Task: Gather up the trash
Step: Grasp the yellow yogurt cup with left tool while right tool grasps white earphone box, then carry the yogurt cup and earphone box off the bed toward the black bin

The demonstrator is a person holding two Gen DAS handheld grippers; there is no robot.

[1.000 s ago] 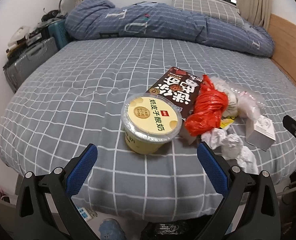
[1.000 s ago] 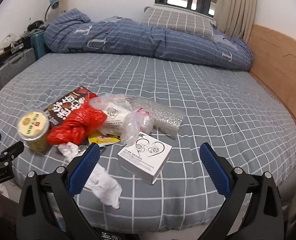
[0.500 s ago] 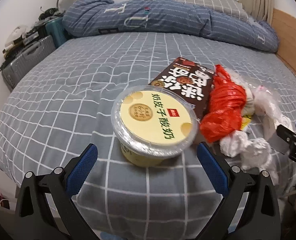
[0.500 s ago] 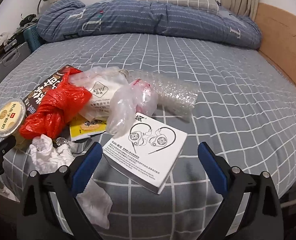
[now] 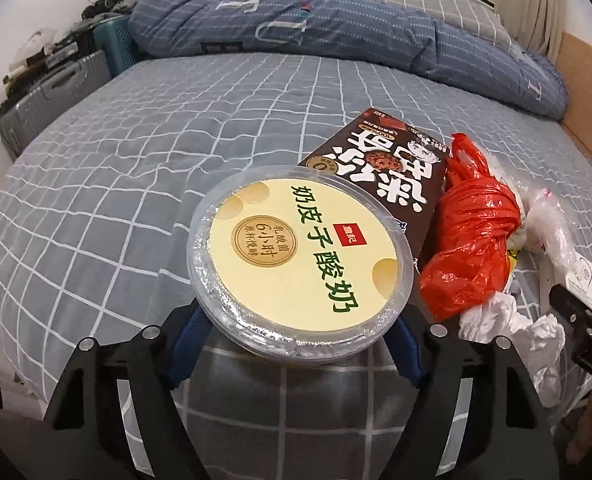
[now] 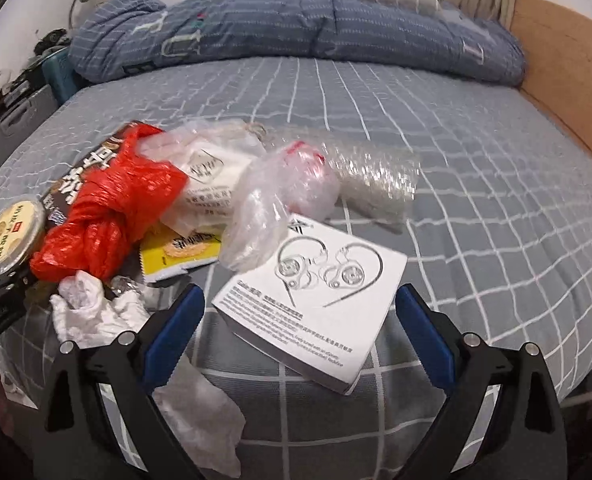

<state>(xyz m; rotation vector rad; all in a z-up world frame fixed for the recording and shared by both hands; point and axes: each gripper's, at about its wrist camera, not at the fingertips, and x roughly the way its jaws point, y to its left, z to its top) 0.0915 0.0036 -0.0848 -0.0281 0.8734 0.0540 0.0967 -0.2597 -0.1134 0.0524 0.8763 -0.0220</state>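
Yellow-lidded yogurt cup (image 5: pixel 300 264) sits between my left gripper (image 5: pixel 296 344) fingers, which are closing on it; whether the pads touch yet, the lid hides. My right gripper (image 6: pixel 296 320) stands wide, narrowing around the white earphone box (image 6: pixel 316 300). Nothing looks collected: red bag (image 6: pixel 108 216), tissues (image 6: pixel 96 312), wrappers all lie on the bed (image 5: pixel 96 160)

Both views are evenly lit by soft, diffuse indoor light. Strong fisheye curvature is seen toward the edges, with black vignetting in the corners. Slight motion blur is noted in the right wrist view. Faint glare is caught on the round clear plastic yoghurt lid (image 5: pixel 300 258), and a soft shadow is cast beneath it.
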